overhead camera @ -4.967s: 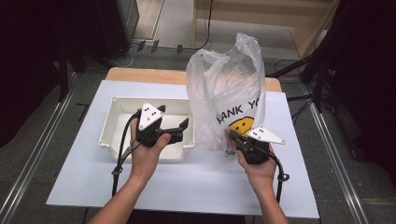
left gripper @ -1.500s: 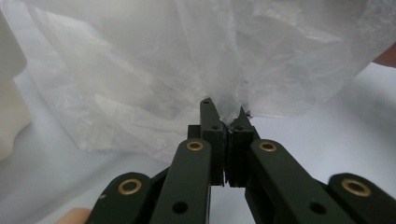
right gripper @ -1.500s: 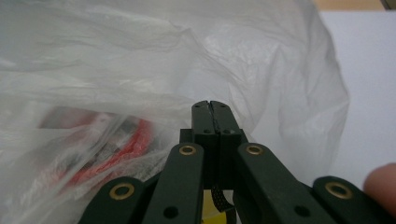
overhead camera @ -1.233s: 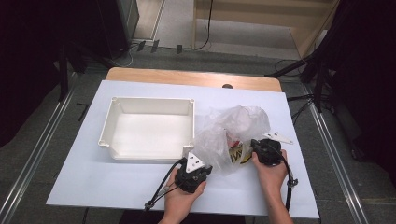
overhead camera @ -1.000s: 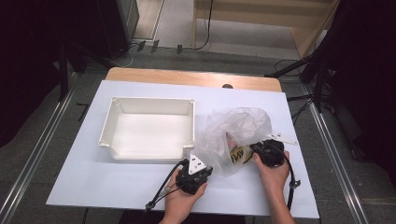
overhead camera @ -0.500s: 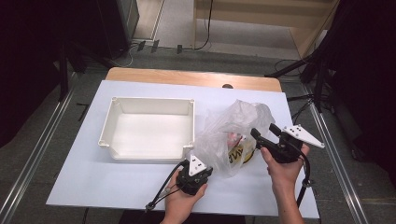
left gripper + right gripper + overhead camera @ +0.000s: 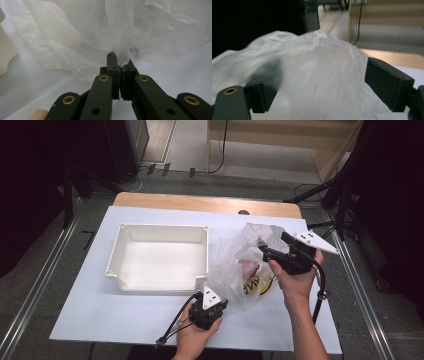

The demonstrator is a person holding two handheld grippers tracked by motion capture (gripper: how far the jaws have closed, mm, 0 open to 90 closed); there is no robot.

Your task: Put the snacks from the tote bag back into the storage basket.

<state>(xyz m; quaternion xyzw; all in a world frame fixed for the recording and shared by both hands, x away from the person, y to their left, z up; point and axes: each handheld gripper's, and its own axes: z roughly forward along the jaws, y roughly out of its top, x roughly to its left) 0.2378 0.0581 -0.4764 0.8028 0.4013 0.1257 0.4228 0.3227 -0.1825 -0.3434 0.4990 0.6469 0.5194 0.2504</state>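
Plastic carrier bag (image 7: 246, 270) lies crumpled near the table's (image 7: 90, 310) front right edge, its corner clenched in the left gripper (image 7: 210, 306). Right gripper (image 7: 274, 246), jaws just spread and empty, hovers over it; next comes regripping the bag's mouth to empty it toward the white tray (image 7: 156, 231).
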